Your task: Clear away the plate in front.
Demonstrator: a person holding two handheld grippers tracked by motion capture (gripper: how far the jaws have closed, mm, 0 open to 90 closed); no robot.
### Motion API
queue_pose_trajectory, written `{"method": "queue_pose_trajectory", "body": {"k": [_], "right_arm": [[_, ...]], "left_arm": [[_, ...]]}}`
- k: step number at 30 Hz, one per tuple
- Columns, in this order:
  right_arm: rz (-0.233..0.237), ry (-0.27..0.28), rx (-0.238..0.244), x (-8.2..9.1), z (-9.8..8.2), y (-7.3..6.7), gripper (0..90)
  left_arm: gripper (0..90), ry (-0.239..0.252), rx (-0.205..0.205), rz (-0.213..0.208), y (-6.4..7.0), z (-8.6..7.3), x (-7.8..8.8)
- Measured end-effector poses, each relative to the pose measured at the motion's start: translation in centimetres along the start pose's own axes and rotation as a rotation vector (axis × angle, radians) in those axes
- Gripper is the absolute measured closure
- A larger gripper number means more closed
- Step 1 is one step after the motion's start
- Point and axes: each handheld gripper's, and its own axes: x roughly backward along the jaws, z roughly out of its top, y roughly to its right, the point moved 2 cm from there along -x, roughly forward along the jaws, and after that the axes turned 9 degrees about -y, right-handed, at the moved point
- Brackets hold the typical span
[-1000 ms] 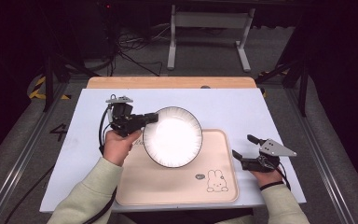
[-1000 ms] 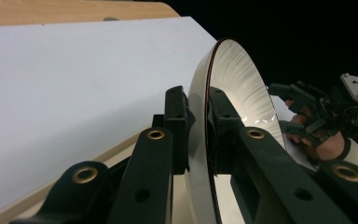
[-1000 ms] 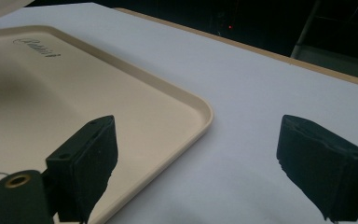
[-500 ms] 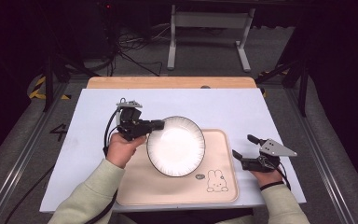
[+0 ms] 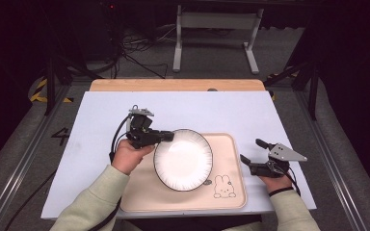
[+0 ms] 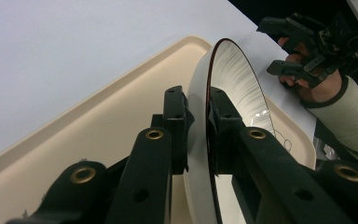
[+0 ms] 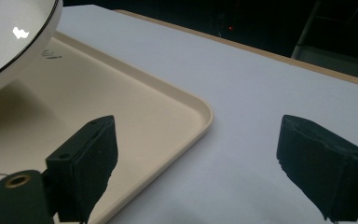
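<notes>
A white plate (image 5: 183,160) with a thin dark rim hangs over the beige tray (image 5: 233,192), which carries a small rabbit drawing. My left gripper (image 5: 166,136) is shut on the plate's left edge. In the left gripper view the plate (image 6: 235,79) runs edge-on between my two jaws (image 6: 198,126), one pad on each face. My right gripper (image 5: 253,155) rests on the white table just right of the tray, jaws wide apart with nothing between them. The right gripper view has its open jaws (image 7: 196,154) above the tray's corner (image 7: 200,109), with the plate (image 7: 9,42) at upper left.
The white table top (image 5: 221,113) has bare room behind and to both sides of the tray. A wooden strip (image 5: 173,85) edges the far side. Beyond it are a metal stand (image 5: 214,33) and cables on a dark floor.
My left gripper has carried the plate toward the person and to the right, further over the tray. The right gripper has stayed where it was.
</notes>
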Motion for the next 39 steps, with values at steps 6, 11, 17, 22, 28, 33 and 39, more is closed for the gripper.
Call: {"method": "queue_pose_trajectory", "body": {"k": [6,11,17,22,28,33,39], "right_arm": [[0.0,-0.001,0.001,0.0,0.0,0.0,12.9],[0.0,-0.001,0.002,0.0,0.0,0.0,12.9],[0.0,-0.001,0.002,0.0,0.0,0.0,12.9],[0.0,0.0,0.002,0.0,0.0,0.0,12.9],[0.0,0.0,0.003,0.0,0.0,0.0,12.9],[0.001,0.0,0.003,0.0,0.0,0.0,12.9],[0.0,-0.001,0.004,0.0,0.0,0.0,12.9]], "left_arm": [[80.3,-0.025,-0.004,-0.019,0.1,-0.1,-0.6],[80.3,-0.051,-0.004,-0.038,0.1,-0.2,-1.1],[80.2,-0.061,0.011,-0.053,-0.2,-0.3,-1.6],[80.1,-0.072,0.012,-0.047,-0.5,-0.3,-2.0],[80.3,-0.083,0.021,-0.039,-0.8,-0.4,-2.5],[80.7,-0.09,0.024,-0.029,-1.0,-0.4,-2.7],[81.2,-0.099,0.017,-0.031,-1.5,-0.5,-2.8]]}}
